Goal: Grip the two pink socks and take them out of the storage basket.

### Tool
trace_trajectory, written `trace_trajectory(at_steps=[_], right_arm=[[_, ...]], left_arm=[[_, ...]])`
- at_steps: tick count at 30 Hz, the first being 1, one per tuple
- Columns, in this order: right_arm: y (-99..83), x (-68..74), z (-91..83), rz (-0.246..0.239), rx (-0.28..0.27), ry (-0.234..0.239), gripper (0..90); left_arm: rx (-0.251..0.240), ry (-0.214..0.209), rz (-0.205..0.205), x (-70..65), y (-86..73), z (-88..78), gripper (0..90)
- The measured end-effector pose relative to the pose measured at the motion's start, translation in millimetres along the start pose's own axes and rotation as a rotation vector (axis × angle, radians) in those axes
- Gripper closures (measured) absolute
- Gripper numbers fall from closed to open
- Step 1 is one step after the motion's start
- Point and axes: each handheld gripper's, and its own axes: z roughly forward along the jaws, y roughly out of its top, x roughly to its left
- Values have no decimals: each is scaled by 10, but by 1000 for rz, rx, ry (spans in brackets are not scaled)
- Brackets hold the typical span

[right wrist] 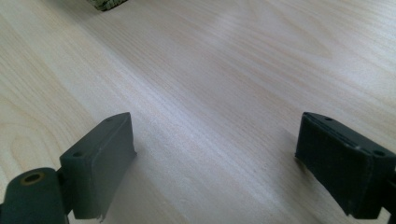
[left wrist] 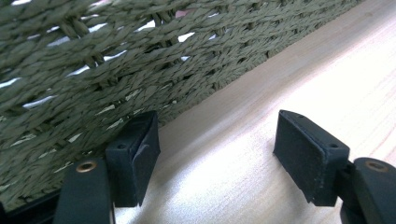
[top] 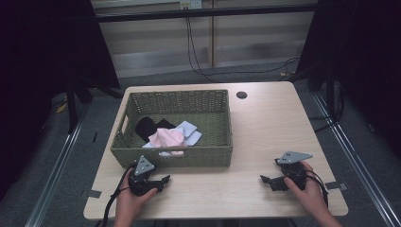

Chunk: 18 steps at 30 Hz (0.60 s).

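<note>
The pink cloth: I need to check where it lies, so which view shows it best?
The high view: the pink cloth lies in the basket. The left gripper view gives pale glimpses through the weave; the right gripper view shows a basket corner.

Dim surroundings, soft glare on table [top: 265,127]

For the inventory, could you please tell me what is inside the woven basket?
The basket holds a heap of cloth pieces: a pink one on top, black and pale ones beside it. Anything beneath them is covered.
</note>
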Motion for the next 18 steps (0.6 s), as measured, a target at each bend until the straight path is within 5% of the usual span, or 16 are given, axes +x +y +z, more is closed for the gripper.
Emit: trace_trajectory(at_steps=[10, 18], right_arm=[[3, -6, 5, -2, -2, 0, 108], [4, -7, 6, -3, -3, 0, 108]], left_arm=[[69, -1, 3, 9, 52, -43, 286], [97, -59, -36, 37, 191, -224, 286]])
